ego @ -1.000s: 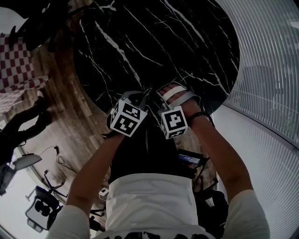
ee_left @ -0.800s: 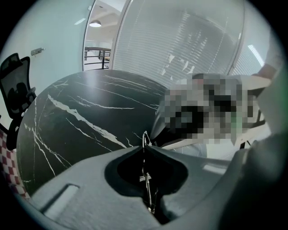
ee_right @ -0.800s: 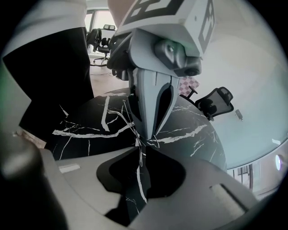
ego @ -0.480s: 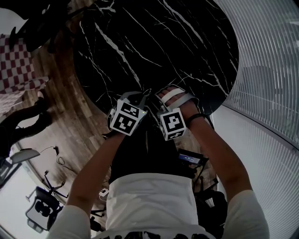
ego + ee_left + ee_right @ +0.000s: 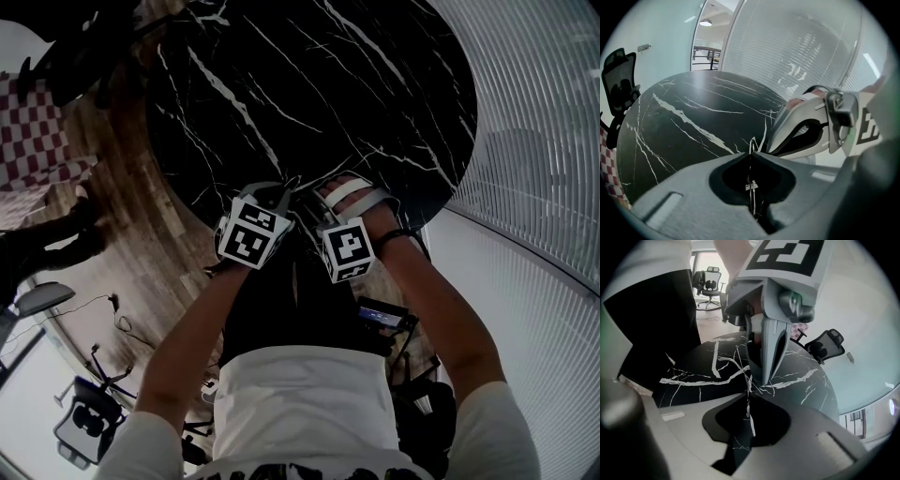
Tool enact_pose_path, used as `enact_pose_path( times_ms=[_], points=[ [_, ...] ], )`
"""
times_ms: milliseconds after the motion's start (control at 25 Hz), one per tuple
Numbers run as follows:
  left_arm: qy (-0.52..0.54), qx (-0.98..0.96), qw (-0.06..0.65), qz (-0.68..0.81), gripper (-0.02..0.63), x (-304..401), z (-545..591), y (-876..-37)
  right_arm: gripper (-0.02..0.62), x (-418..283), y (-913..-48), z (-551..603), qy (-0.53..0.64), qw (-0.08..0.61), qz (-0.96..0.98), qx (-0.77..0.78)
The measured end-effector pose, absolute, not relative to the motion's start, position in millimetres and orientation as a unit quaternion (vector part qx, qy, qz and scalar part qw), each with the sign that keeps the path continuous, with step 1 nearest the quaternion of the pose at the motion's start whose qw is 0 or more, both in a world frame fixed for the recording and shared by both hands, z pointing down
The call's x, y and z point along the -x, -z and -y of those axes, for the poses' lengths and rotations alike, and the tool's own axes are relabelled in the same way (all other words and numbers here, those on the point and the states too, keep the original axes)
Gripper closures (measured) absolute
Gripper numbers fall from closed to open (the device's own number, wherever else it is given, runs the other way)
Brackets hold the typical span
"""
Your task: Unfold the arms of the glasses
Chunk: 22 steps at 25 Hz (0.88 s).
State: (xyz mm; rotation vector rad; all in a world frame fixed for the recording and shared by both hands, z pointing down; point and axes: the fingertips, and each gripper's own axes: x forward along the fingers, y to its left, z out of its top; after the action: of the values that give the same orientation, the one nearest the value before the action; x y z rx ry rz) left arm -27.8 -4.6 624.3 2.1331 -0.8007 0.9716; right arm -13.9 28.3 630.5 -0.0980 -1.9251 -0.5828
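**Two hand-held grippers meeting on the glasses at the near edge of a marble table.**
The left gripper (image 5: 751, 152) holds its jaws pressed together on the thin wire of the glasses (image 5: 750, 186). Just to its right, the right gripper (image 5: 747, 397) faces it tip to tip; its jaws have just been closing and now pinch the same wire. Beyond them lies the round black table (image 5: 375, 84), veined in white.

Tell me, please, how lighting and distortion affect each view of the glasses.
Head view: dim and fisheye-bent, table nearly black. Left gripper view: round vignette, window sheen on the table, glasses thin but distinct. Right gripper view: glasses blend into the white veins.
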Motion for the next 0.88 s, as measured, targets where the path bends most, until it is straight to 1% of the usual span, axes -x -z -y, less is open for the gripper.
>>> enact_pose_path(
  times_ms=[880],
  points=[
    [-0.356,-0.805,0.336,0.334,0.6,35.6,25.6,-623.6,0.58,-10.4,-633.7,-49.6,0.195,0.548,0.813,0.018]
  ],
)
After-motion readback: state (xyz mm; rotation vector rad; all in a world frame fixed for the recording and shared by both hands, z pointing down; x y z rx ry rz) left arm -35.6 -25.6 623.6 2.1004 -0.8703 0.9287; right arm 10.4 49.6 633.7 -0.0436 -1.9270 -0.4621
